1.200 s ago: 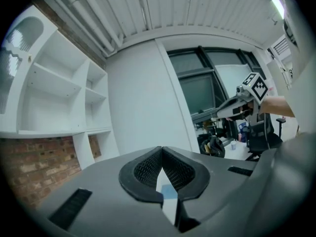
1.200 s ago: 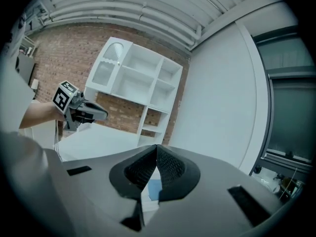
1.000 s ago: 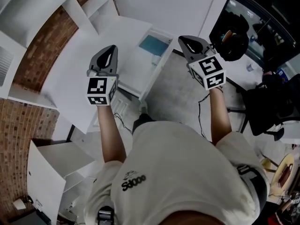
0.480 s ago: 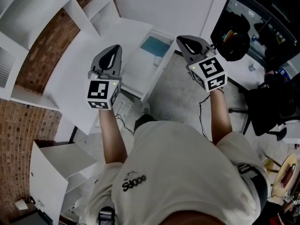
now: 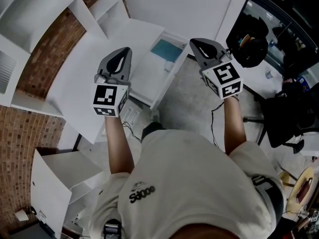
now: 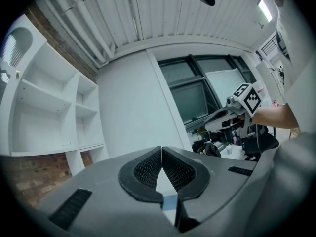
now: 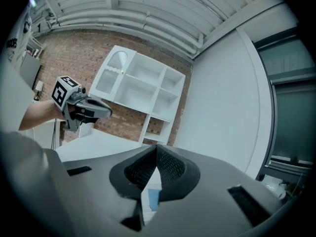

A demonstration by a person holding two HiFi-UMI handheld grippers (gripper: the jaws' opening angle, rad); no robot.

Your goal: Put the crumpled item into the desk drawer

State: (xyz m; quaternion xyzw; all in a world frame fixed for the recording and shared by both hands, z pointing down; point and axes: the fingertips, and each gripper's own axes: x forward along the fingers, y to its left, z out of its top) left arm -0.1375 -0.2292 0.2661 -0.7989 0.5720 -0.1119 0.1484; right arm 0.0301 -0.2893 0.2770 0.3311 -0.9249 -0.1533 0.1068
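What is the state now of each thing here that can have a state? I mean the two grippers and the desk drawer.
left gripper: jaws shut, nothing between them, held up in the air.
right gripper: jaws shut, nothing between them, held up in the air.
desk drawer: appears pulled open, with a blue thing lying in it.

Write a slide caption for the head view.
Shut, empty left tongs and right tongs held near the white desk and its open drawer.
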